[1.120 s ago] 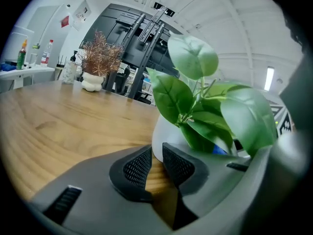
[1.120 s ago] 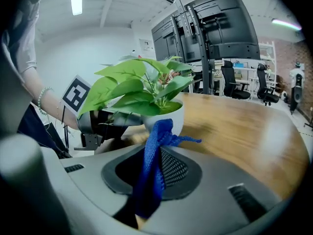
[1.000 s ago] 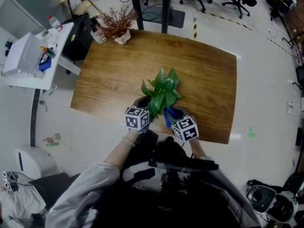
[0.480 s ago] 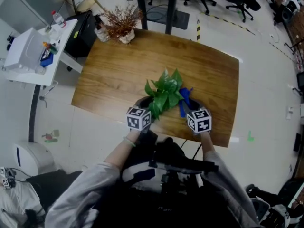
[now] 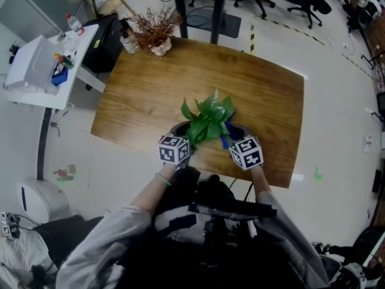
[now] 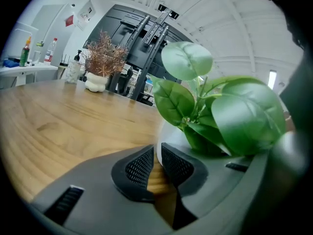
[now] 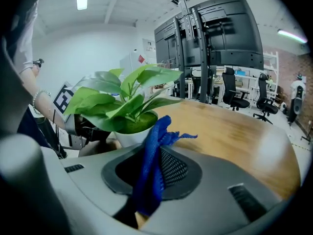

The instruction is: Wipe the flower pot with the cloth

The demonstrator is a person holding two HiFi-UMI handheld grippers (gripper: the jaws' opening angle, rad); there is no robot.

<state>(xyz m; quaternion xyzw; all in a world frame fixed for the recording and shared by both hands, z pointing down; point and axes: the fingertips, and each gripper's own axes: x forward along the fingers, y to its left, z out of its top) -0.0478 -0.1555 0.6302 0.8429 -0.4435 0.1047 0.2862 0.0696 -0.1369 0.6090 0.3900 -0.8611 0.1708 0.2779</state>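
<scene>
White leafy flower pot (image 6: 166,138), left tool (image 6: 157,152) closing on its rim, right tool (image 7: 152,153) pinching blue cloth (image 7: 156,131).

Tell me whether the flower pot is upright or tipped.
Upright: the flower pot shows a level rim and its plant rises straight up; the base is hidden.

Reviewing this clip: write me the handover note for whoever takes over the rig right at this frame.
Left tongs: closing on the flower pot rim, which sits between the jaws.
Right tongs: shut on the blue cloth, close beside the pot; contact unclear.
The pot stands upright near the table front edge.
Done: both things in hand. How much is wiped cannot be told.
Left: rub the cloth around the pot's wall.
</scene>
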